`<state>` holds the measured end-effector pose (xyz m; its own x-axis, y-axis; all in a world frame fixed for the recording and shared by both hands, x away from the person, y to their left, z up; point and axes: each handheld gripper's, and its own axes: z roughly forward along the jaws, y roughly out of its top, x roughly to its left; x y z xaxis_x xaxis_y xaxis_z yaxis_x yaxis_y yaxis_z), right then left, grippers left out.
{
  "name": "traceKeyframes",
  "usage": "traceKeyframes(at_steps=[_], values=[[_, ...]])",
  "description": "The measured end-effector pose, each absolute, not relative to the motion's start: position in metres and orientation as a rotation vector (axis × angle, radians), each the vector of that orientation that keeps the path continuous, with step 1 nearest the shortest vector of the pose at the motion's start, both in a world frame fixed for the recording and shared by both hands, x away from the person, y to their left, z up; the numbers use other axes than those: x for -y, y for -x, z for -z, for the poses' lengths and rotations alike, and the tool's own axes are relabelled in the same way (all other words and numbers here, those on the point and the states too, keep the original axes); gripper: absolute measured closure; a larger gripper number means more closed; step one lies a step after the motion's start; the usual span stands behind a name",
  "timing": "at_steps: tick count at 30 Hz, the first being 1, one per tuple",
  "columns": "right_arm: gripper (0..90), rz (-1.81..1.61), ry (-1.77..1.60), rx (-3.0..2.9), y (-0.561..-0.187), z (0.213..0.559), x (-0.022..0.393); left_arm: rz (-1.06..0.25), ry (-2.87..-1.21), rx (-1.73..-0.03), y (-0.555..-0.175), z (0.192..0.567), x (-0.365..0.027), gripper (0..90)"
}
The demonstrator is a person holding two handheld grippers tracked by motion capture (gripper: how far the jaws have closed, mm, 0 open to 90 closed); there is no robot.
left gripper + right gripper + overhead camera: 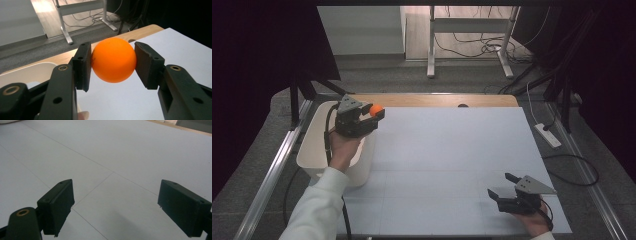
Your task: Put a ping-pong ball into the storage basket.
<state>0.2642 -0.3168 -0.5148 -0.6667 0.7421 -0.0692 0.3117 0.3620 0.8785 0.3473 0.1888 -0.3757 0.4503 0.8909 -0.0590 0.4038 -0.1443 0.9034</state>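
An orange ball [113,60] sits pressed between the two black pads of my left gripper [113,65], which is shut on it. From above, that gripper [376,114] holds the ball [376,109] over the right rim of a white bin [314,145], at the left edge of the white table sheet [452,160]. My right gripper [502,186] rests low near the table's front right corner, its jaws wide open. Between its pads [58,205] lies bare white sheet [112,157].
The white bin stands at the table's left side, partly under my left forearm. A wooden table edge [432,100] with a dark hole runs along the back. Beyond it are a desk frame and cables on the floor. A power strip [548,135] lies right of the table.
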Motion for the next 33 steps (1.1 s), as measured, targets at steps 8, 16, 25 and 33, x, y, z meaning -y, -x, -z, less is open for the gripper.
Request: traceKeyframes(at_steps=[8, 16, 25, 33], values=[[13.5, -1.25, -0.915, -2.168, -0.264, 0.515, 0.317, -0.652, -1.728, -1.166, -0.351, 0.377, -0.202, 50.8], [13.5, -1.249, -0.917, -2.167, -0.264, 0.515, 0.317, -0.671, -1.71, -1.214, -0.353, 0.378, -0.216, 50.7], [13.5, -1.248, -0.916, -2.165, -0.264, 0.515, 0.317, -0.69, -1.7, -1.237, -0.355, 0.375, -0.225, 50.8], [13.5, -1.247, -0.918, -2.165, -0.264, 0.515, 0.317, -0.696, -1.688, -1.27, -0.355, 0.377, -0.236, 50.8]])
